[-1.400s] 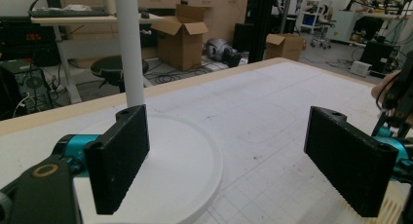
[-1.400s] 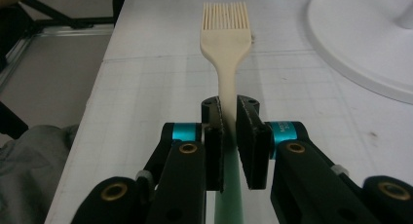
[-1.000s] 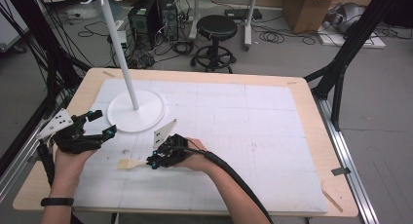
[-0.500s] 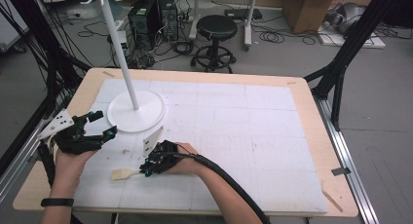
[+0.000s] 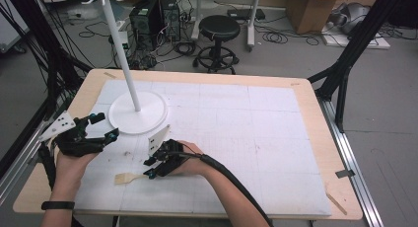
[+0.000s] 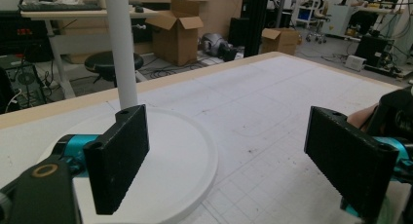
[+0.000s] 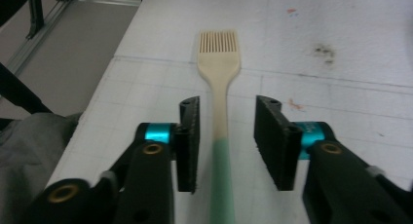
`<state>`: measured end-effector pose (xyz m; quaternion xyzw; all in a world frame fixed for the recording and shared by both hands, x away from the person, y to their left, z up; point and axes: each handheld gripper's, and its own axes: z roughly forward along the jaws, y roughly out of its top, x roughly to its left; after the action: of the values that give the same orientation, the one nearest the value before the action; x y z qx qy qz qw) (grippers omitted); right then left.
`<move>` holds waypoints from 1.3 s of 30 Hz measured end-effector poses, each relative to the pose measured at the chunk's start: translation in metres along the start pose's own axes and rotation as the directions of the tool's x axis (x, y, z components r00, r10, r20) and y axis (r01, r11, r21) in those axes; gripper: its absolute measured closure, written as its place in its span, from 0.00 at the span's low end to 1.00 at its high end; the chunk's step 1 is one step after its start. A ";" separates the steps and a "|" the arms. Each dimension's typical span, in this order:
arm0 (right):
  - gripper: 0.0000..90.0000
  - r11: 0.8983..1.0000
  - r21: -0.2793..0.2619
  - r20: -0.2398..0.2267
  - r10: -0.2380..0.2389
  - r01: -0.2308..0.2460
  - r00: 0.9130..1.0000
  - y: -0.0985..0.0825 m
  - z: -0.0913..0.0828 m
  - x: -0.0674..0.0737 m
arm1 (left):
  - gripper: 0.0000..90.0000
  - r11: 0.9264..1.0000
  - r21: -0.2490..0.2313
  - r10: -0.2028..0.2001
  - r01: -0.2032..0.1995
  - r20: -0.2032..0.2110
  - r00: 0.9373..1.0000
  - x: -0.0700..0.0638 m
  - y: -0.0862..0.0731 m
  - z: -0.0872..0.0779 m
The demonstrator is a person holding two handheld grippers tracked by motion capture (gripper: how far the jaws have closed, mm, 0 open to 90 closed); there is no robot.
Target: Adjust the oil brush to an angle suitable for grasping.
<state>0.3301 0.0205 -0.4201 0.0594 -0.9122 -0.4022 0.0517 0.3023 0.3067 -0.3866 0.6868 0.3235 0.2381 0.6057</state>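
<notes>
A small pastry brush (image 7: pixel 218 107) lies flat on the white gridded mat (image 5: pixel 256 138), near the front left part of the table (image 5: pixel 320 138). It has a cream-coloured head with short bristles and a handle that turns pale green toward its end. In the right gripper view the brush runs straight away from the camera, bristles farthest off, and its handle passes down the middle of the gap between the two black jaws.

The right gripper (image 7: pixel 227 136) sits low over the mat, with a jaw on either side of the handle. Its jaws have just been opening and now stand partly apart, with clear space between each pad and the handle, so nothing is gripped. In the high view the brush (image 5: pixel 129 177) juts out to the left of this gripper (image 5: pixel 156 169).

The left gripper (image 5: pixel 102 126) is held to the left, well apart from the brush. Its jaws are spread wide and hold nothing. Just beyond it stands a white rack (image 5: pixel 137 111), with a round flat base and a tall thin pole, on the mat's far left part.
</notes>
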 end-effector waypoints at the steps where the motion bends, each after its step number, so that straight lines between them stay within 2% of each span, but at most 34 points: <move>1: 0.63 1.000 -0.007 0.003 -0.004 0.004 1.000 0.000 -0.004 0.000 | 0.19 1.000 0.000 0.001 -0.001 0.000 1.000 0.000 0.000 0.000; 4: 0.55 0.999 -0.037 0.016 0.022 -0.021 1.000 -0.001 -0.019 0.002 | 0.19 1.000 0.001 0.000 0.000 -0.001 1.000 0.000 0.000 0.000; 6: 0.49 0.998 -0.055 0.034 0.023 -0.021 0.999 -0.003 -0.029 0.002 | 0.19 1.000 0.004 0.001 -0.001 -0.002 1.000 0.000 0.000 0.000; 10: 0.43 0.995 -0.093 0.069 0.055 -0.049 0.996 -0.012 -0.055 0.004 | 0.19 1.000 0.009 0.002 -0.002 -0.002 1.000 0.000 -0.001 0.001; 13: 0.39 0.989 -0.124 0.093 0.097 -0.086 0.991 -0.022 -0.079 0.007 | 0.19 1.000 0.011 0.003 -0.003 -0.002 1.000 0.000 -0.001 0.001; 16: 0.35 0.981 -0.165 0.132 0.119 -0.097 0.984 -0.035 -0.102 0.011 | 0.19 1.000 0.014 0.005 -0.005 -0.004 1.000 0.000 -0.002 0.001; 18: 0.32 0.972 -0.203 0.177 0.151 -0.114 0.973 -0.052 -0.122 0.017 | 0.19 1.000 0.018 0.003 -0.003 -0.007 1.000 0.000 -0.002 0.001; 20: 0.31 0.969 -0.211 0.181 0.167 -0.128 0.969 -0.056 -0.127 0.019 | 0.19 1.000 0.020 0.005 -0.005 -0.006 1.000 0.000 -0.002 0.001; 24: 0.27 0.954 -0.254 0.252 0.222 -0.157 0.942 -0.081 -0.150 0.027 | 0.19 1.000 0.026 0.008 -0.008 -0.005 1.000 -0.001 -0.003 0.003; 26: 0.26 0.942 -0.284 0.270 0.255 -0.176 0.928 -0.093 -0.159 0.032 | 0.19 1.000 0.027 0.007 -0.007 -0.004 1.000 -0.001 -0.003 0.003; 27: 0.25 0.940 -0.294 0.288 0.258 -0.171 0.922 -0.100 -0.164 0.033 | 0.19 1.000 0.031 0.008 -0.008 -0.005 1.000 -0.001 -0.003 0.004; 29: 0.24 0.930 -0.321 0.310 0.283 -0.180 0.908 -0.113 -0.172 0.037 | 0.19 0.999 0.033 0.009 -0.009 -0.004 1.000 -0.001 -0.003 0.004; 32: 0.23 0.910 -0.356 0.336 0.336 -0.211 0.880 -0.130 -0.184 0.042 | 0.19 0.999 0.035 0.009 -0.009 -0.004 1.000 -0.001 -0.004 0.005; 33: 0.23 0.904 -0.369 0.358 0.350 -0.213 0.866 -0.137 -0.189 0.045 | 0.19 0.999 0.035 0.009 -0.009 -0.003 1.000 -0.001 -0.004 0.005; 35: 0.22 0.894 -0.388 0.373 0.374 -0.223 0.849 -0.146 -0.195 0.048 | 0.19 0.999 0.038 0.008 -0.008 -0.003 1.000 -0.001 -0.004 0.006; 39: 0.21 0.881 -0.405 0.414 0.415 -0.244 0.811 -0.165 -0.207 0.054 | 0.19 0.999 0.042 0.010 -0.009 -0.003 1.000 -0.001 -0.005 0.007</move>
<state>0.3174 -0.2491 -0.4008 -0.2151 -0.8097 -0.5366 -0.1012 0.3057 0.3015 -0.3921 0.7004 0.3262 0.2355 0.5896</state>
